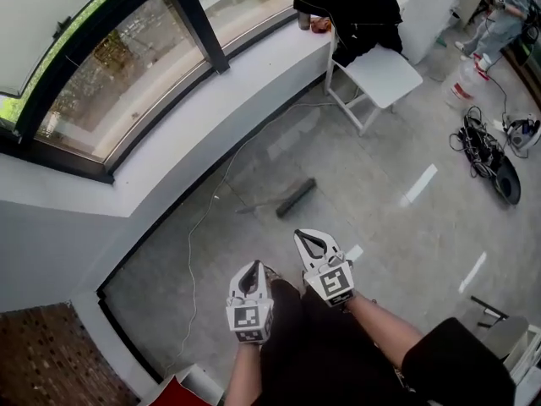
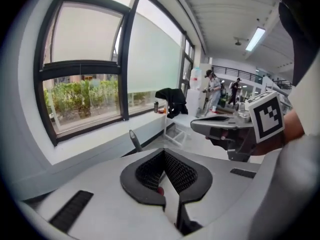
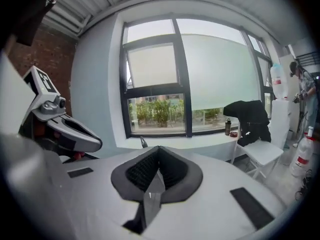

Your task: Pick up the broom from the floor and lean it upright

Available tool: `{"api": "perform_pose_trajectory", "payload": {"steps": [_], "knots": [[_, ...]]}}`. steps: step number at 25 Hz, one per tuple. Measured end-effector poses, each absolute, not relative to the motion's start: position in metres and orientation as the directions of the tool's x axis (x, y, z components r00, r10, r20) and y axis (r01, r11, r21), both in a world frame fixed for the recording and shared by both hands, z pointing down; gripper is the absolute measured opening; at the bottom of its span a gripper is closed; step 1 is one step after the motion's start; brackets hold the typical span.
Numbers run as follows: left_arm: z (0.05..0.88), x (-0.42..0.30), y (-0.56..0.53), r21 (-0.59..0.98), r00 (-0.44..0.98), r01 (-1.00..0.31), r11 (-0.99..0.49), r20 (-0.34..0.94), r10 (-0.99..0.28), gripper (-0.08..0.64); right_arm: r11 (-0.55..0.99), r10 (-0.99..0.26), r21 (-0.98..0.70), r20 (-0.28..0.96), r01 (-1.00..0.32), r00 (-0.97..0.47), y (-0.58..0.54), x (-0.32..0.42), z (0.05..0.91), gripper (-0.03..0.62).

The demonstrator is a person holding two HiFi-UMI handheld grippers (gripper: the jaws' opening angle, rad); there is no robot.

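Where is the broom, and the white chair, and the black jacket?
broom (image 1: 296, 198), head view, on its dark head end.
white chair (image 1: 387, 74), head view, on the middle of its seat.
black jacket (image 1: 355, 11), head view, on the middle of the cloth.

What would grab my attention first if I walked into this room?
Two white, marker-tagged tools held out in front: the left gripper and right gripper, both shut and empty. Beyond them a dark broom lies on the grey floor near the window ledge, and further back a white chair carries a black jacket.
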State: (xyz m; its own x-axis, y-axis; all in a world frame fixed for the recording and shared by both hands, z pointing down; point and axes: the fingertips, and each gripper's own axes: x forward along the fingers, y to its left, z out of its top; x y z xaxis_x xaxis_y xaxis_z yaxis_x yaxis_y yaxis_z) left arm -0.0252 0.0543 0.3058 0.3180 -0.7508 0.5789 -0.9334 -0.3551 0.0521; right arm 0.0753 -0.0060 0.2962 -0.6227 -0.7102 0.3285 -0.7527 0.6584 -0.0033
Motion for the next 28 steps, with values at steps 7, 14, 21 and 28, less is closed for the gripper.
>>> {"api": "perform_pose_trajectory", "payload": {"steps": [7, 14, 21, 28], "knots": [[0.251, -0.019, 0.072, 0.074, 0.32, -0.942, -0.327, 0.497, -0.807, 0.006, 0.688, -0.707, 0.031, 0.252, -0.725, -0.661, 0.025, 0.085, 0.216, 0.008], [0.186, -0.021, 0.062, 0.037, 0.304, -0.949, -0.312, 0.361, -0.882, 0.006, 0.696, -0.718, 0.168, 0.153, -0.698, -0.679, 0.032, 0.074, 0.15, 0.008], [0.165, -0.012, 0.062, -0.018, 0.317, -0.941, -0.337, 0.292, -0.902, 0.006, 0.708, -0.702, 0.187, 0.081, -0.681, -0.708, 0.047, 0.073, 0.126, 0.008], [0.161, -0.014, 0.06, 0.002, 0.298, -0.951, -0.31, 0.279, -0.913, 0.006, 0.699, -0.711, 0.194, 0.089, -0.688, -0.698, 0.047, 0.076, 0.129, 0.008]]}}
